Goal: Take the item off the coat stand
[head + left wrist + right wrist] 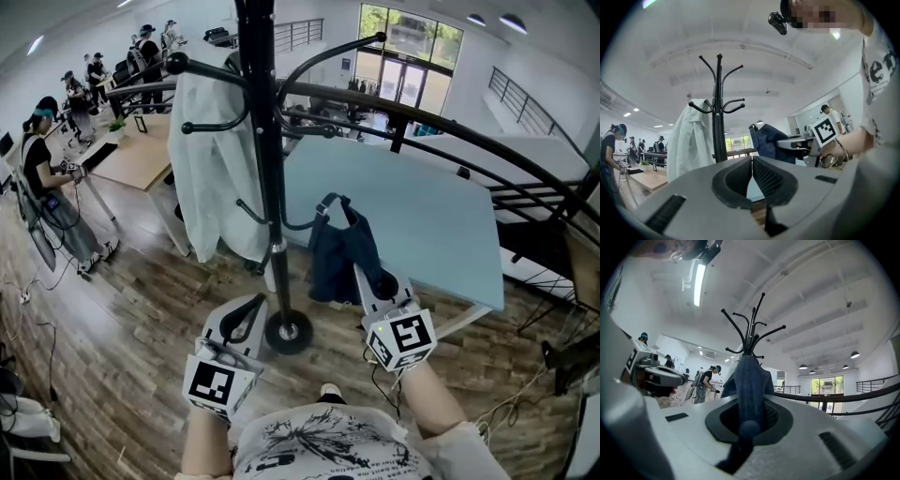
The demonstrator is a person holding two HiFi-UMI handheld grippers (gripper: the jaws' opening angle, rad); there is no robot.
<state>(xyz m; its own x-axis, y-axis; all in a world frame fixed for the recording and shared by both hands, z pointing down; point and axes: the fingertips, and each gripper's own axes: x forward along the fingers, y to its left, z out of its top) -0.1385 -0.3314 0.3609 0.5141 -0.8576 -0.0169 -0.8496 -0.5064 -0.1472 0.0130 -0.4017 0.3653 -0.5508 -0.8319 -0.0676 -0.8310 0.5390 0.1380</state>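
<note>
A black coat stand (267, 141) rises right in front of me. A dark blue denim item (336, 253) hangs to the right of the pole, and its strap loops up beside the end of a low hook. My right gripper (382, 281) is shut on the item's lower part; in the right gripper view the blue cloth (750, 380) runs between the jaws up toward the stand (751, 333). A white garment (211, 159) hangs on the stand's left side. Low and left of the round base (288, 331), my left gripper (246, 314) is shut with nothing in it, its pads (761, 176) pressed together.
A light blue table (422, 216) stands behind the stand on the right, and a dark curved railing (450, 131) sweeps above it. At the left are a wooden desk (141, 150) and several people (42, 178). The floor is wood planks.
</note>
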